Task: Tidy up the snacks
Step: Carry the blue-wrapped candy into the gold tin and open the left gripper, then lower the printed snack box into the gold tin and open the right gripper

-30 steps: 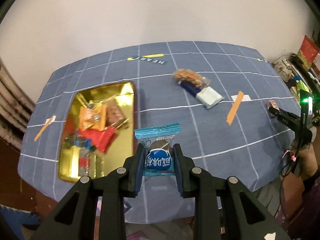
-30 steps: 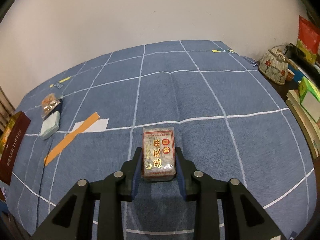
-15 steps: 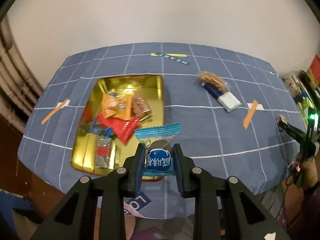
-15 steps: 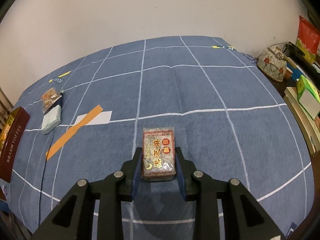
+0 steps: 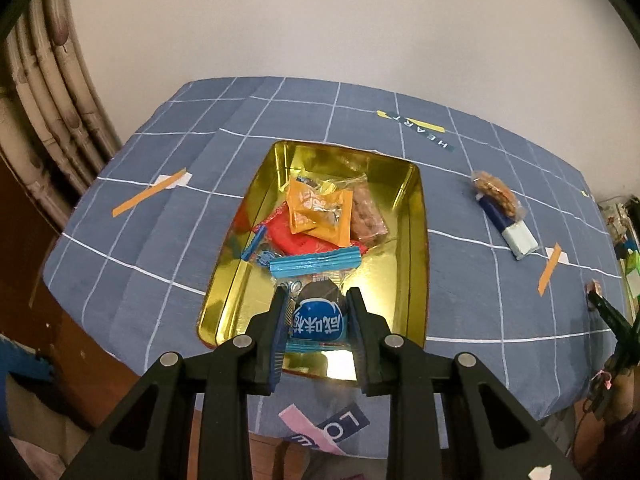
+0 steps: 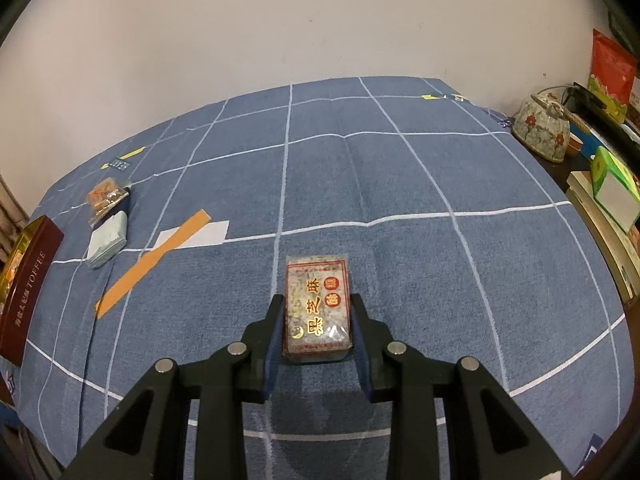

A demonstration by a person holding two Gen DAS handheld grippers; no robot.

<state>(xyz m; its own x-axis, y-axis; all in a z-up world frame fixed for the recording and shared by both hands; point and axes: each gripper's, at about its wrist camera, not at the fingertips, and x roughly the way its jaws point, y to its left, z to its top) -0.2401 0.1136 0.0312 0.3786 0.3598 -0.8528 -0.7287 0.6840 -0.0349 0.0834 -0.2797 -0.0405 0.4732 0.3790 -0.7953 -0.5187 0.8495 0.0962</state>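
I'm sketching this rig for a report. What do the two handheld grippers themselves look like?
Both look alike. The left gripper and the right gripper are matte black, with two angular arms cut with triangular openings, and round silver pivot screws. Each finger ends in a blue ribbed pad. Seen from the left wrist camera, the right gripper has thin wires beside it; the hand below is too dark to describe.

Each camera rides on its own gripper and looks steeply down along the fingers at the blue checked tablecloth point(image 5: 460, 280), with the white wall point(image 6: 280, 20) beyond. The left one hangs close over the gold tin point(image 5: 416, 216). The right one looks across open cloth further along. Both catch the nut snack packet point(image 5: 496, 192) point(image 6: 105, 196), the orange tape strip point(image 5: 547, 274) point(image 6: 152, 258) and the tin point(image 6: 24, 280).
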